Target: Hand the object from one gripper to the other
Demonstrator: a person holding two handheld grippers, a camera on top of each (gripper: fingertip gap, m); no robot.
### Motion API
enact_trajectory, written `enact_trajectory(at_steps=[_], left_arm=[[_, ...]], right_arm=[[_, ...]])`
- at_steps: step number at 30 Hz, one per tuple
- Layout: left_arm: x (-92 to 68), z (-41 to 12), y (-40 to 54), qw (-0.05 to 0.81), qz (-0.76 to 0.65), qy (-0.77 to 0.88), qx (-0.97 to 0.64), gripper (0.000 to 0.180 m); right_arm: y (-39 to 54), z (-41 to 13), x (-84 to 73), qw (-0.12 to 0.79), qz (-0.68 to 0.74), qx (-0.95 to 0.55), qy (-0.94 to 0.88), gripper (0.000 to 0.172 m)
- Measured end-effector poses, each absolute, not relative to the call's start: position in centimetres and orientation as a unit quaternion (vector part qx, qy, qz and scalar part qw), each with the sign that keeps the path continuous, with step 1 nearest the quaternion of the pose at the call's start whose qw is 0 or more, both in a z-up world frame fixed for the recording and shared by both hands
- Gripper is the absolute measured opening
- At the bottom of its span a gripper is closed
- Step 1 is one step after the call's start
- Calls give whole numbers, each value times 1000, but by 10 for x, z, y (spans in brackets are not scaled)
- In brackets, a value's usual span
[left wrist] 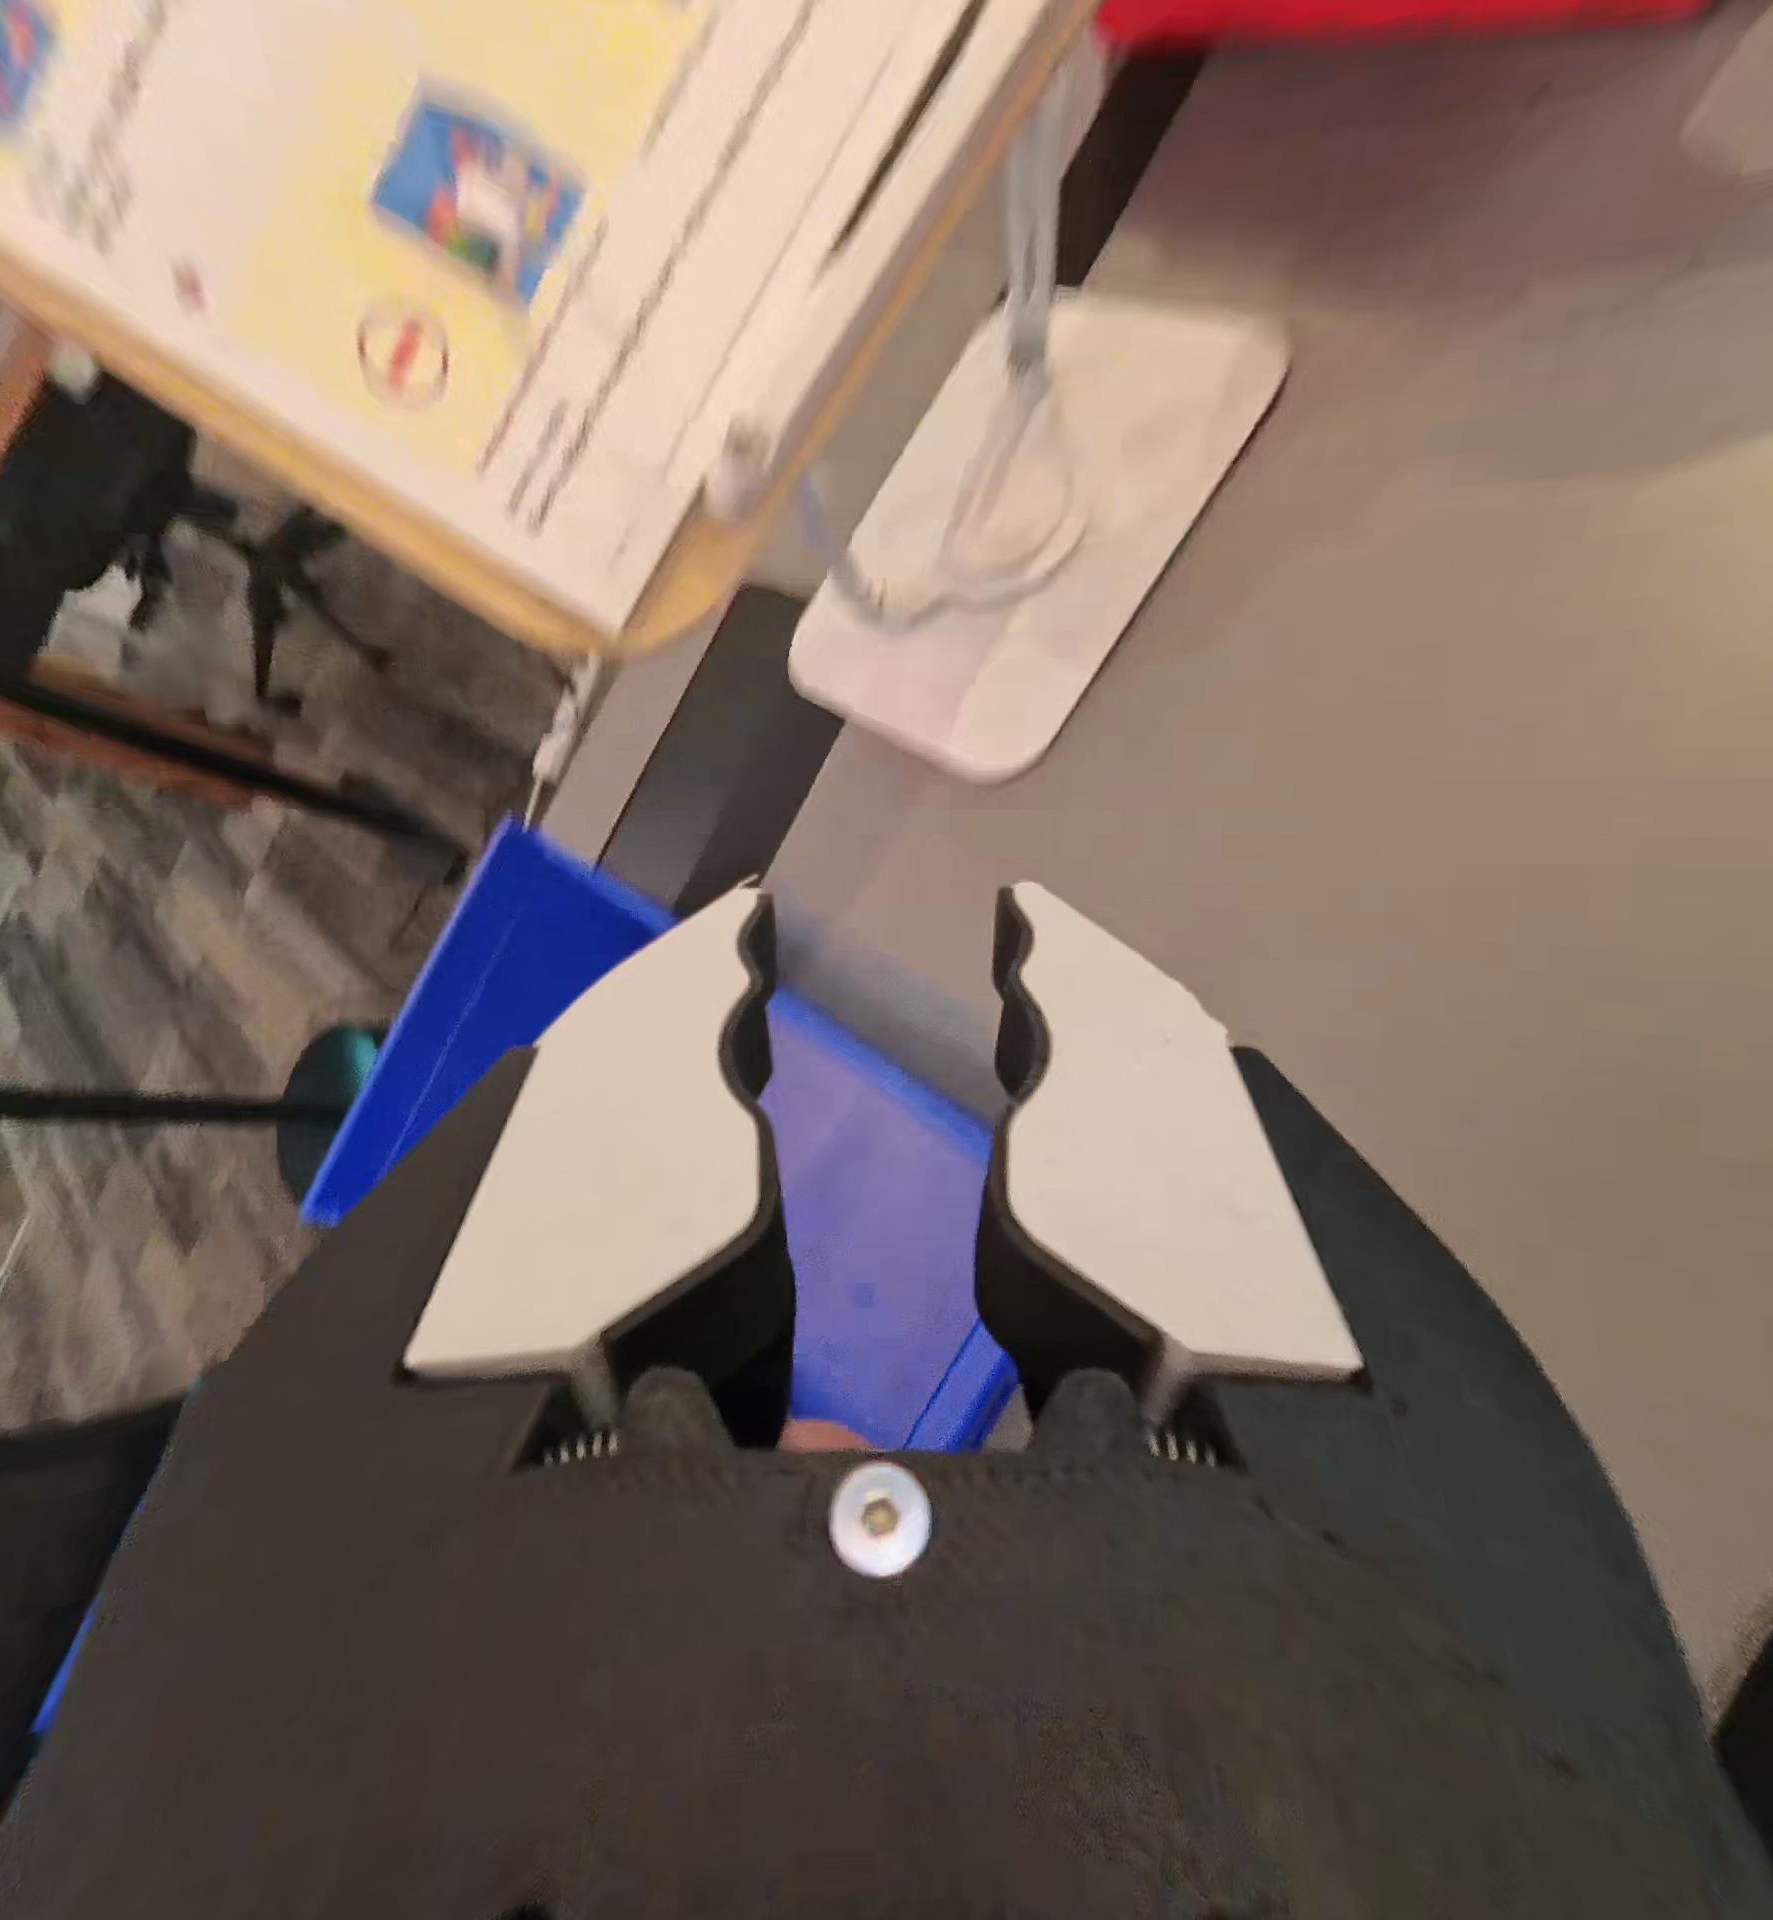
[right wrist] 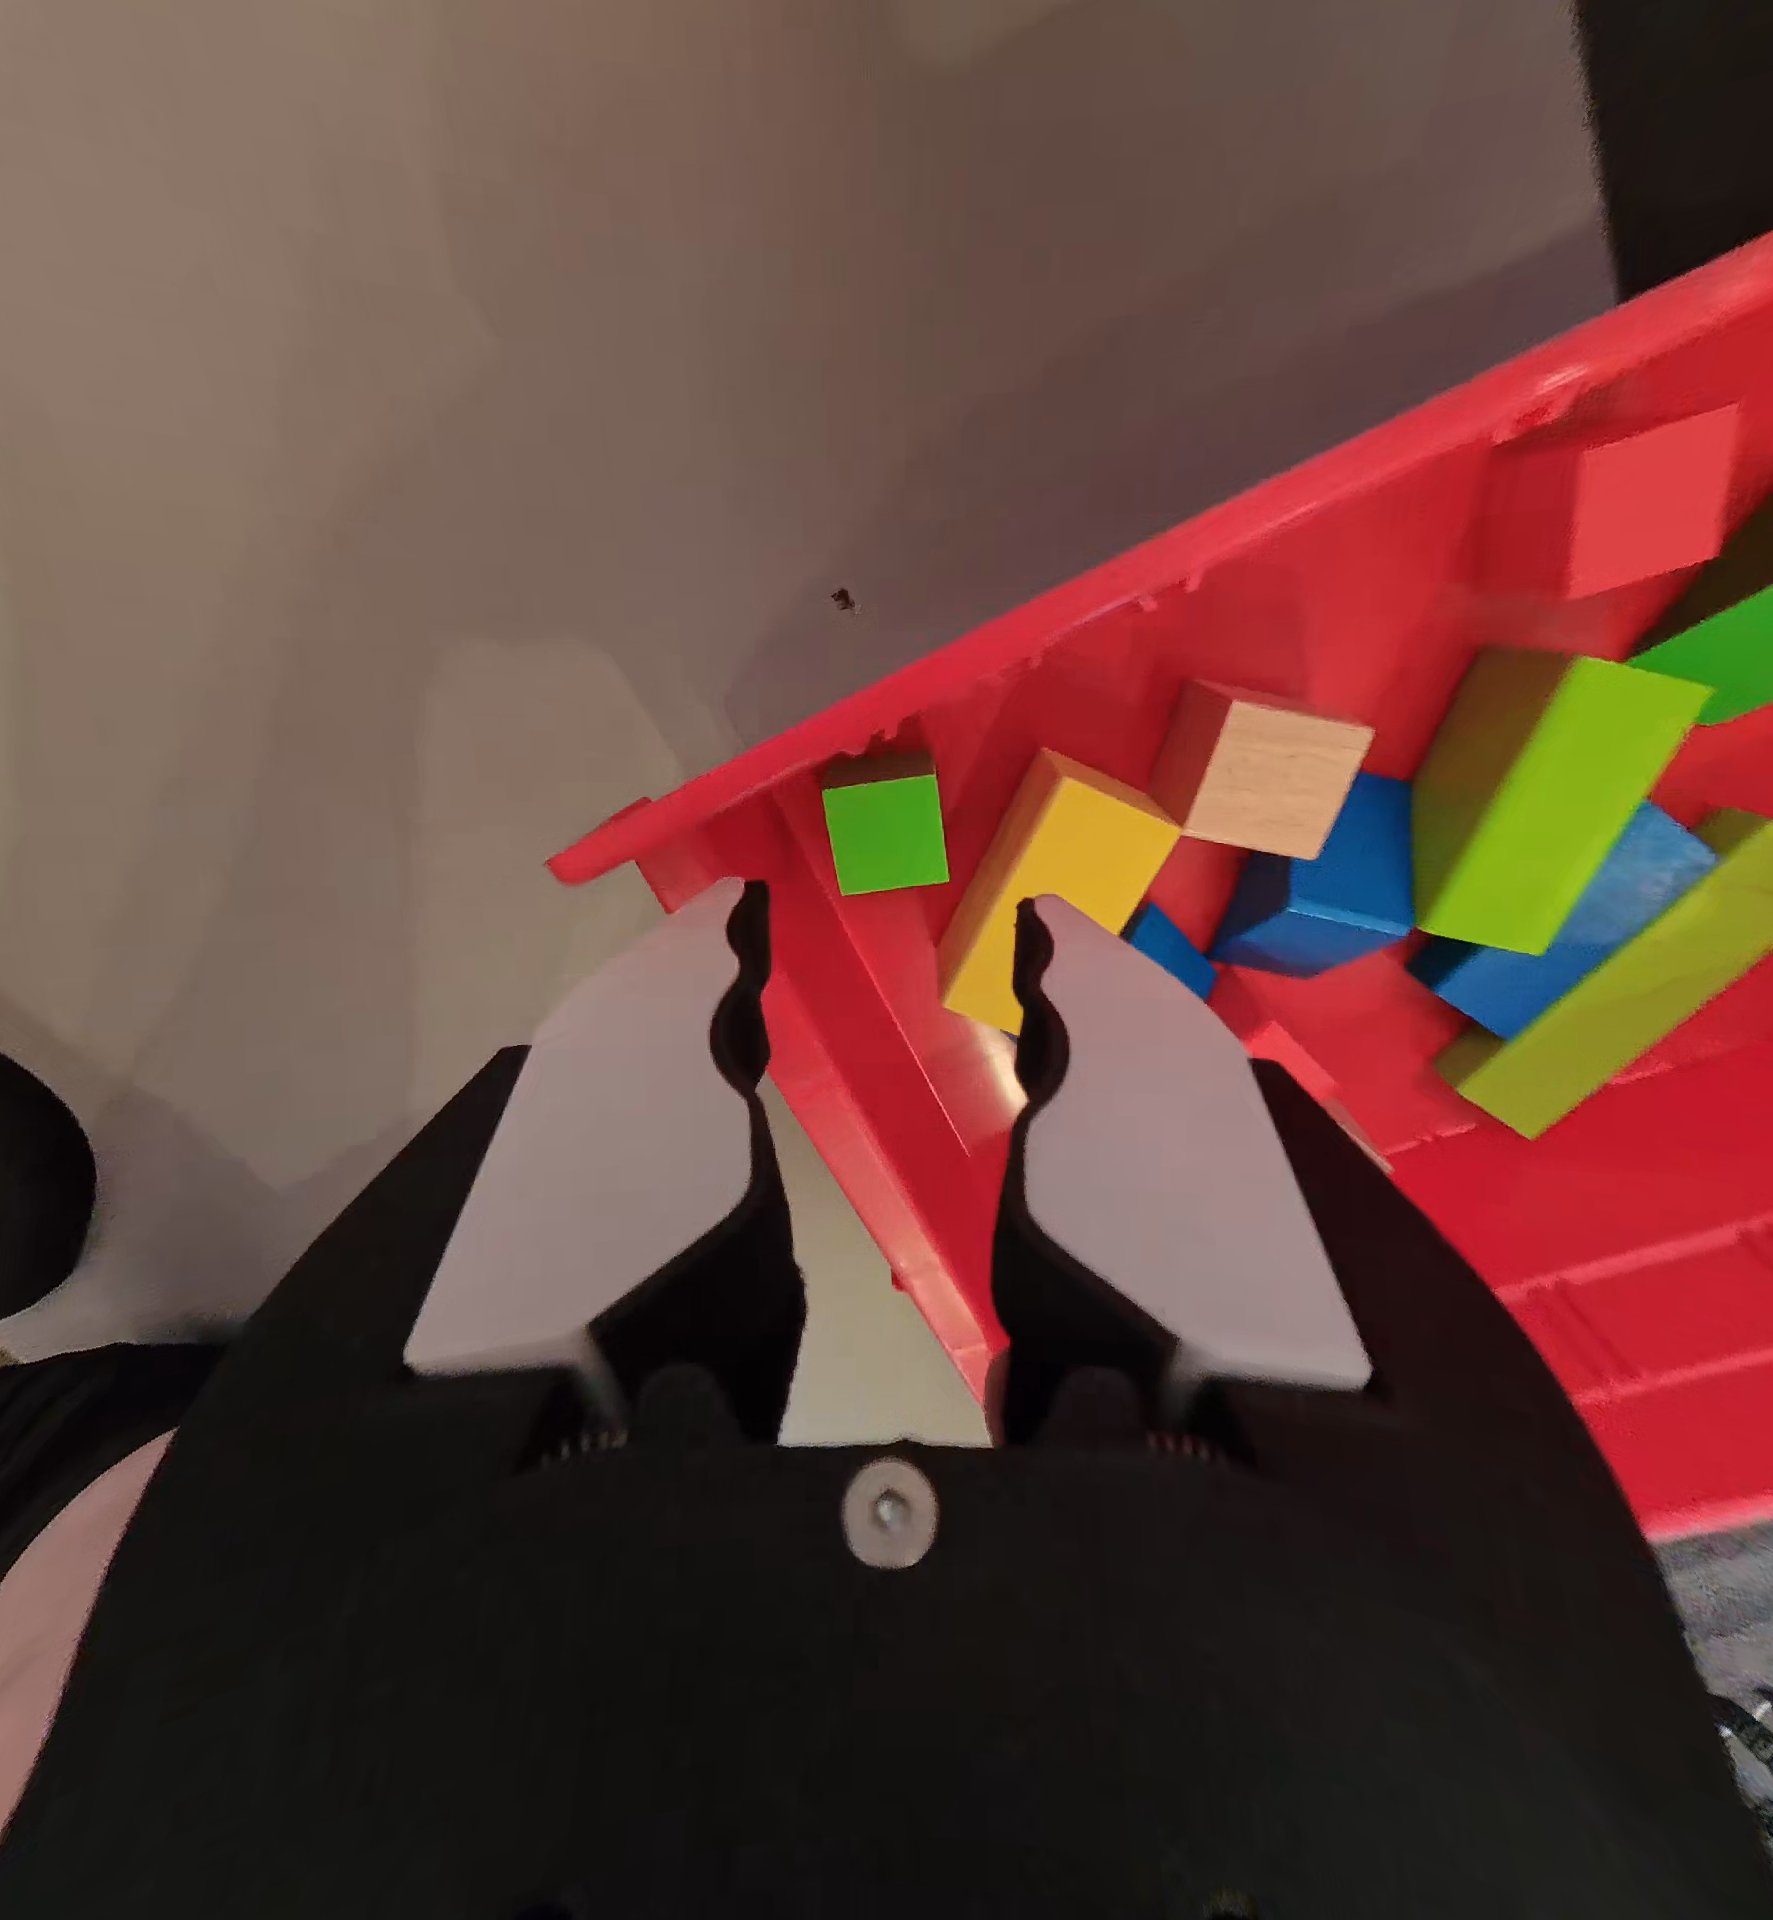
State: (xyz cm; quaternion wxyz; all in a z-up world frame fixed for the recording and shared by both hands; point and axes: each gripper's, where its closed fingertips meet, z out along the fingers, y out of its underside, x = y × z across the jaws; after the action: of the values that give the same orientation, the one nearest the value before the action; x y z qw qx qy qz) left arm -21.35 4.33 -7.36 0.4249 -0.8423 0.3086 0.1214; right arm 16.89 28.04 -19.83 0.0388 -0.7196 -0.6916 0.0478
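In the right wrist view my right gripper [right wrist: 884, 904] is open with nothing between its pads, above the near corner of a red bin [right wrist: 1640, 1299]. The bin holds several wooden blocks: a small green cube [right wrist: 884, 836], a long yellow block [right wrist: 1058, 883], a plain wood cube [right wrist: 1266, 774], blue blocks [right wrist: 1318, 894] and green blocks [right wrist: 1547, 800]. In the left wrist view my left gripper [left wrist: 880, 904] is open and empty over a blue bin [left wrist: 861, 1174] at the edge of the grey table [left wrist: 1433, 831]. That view is blurred by motion.
A white flat stand base [left wrist: 1038, 540] with a clear stem sits on the table ahead of the left gripper. A pale printed board [left wrist: 394, 260] hangs over the table's left edge. Patterned floor [left wrist: 134, 935] lies to the left. A red bin edge [left wrist: 1381, 21] shows at the top. My hands' fingertips stand some 45 cm from each other.
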Motion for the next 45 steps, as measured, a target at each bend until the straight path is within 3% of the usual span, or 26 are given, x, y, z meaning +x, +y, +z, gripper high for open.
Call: enact_trajectory(at_steps=[1, 6, 14, 19, 24, 31, 34, 40, 45], left_arm=[[-234, -82, 40, 394, 134, 309, -855, 43], [-322, -139, 18, 211, 200, 337, -896, 53], [-403, -217, -16, -52, 235, 409, -880, 42], [-429, -243, -30, -150, 242, 430, -857, 42], [-448, -254, -31, -179, 262, 427, -847, 38], [-449, -256, -25, -149, 280, 410, -855, 32], [-442, -241, -18, -82, 277, 373, -882, 32], [-344, -145, 26, 248, 182, 302, -903, 31], [-205, -64, 47, 458, 59, 324, -826, 31]], right_arm=[[281, -194, 168, 50, 44, -719, -692, 43], [277, -184, 162, 68, 34, -709, -701, 43], [273, -189, 161, 58, 16, -706, -706, 42], [274, -186, 160, 64, 19, -706, -705, 43], [274, -186, 160, 64, 16, -704, -707, 43], [276, -179, 162, 76, 12, -707, -703, 42], [277, -167, 167, 94, 6, -714, -694, 41], [253, -98, 144, 232, 58, -672, -700, 35], [165, -22, 46, 442, 196, -463, -743, 36]])
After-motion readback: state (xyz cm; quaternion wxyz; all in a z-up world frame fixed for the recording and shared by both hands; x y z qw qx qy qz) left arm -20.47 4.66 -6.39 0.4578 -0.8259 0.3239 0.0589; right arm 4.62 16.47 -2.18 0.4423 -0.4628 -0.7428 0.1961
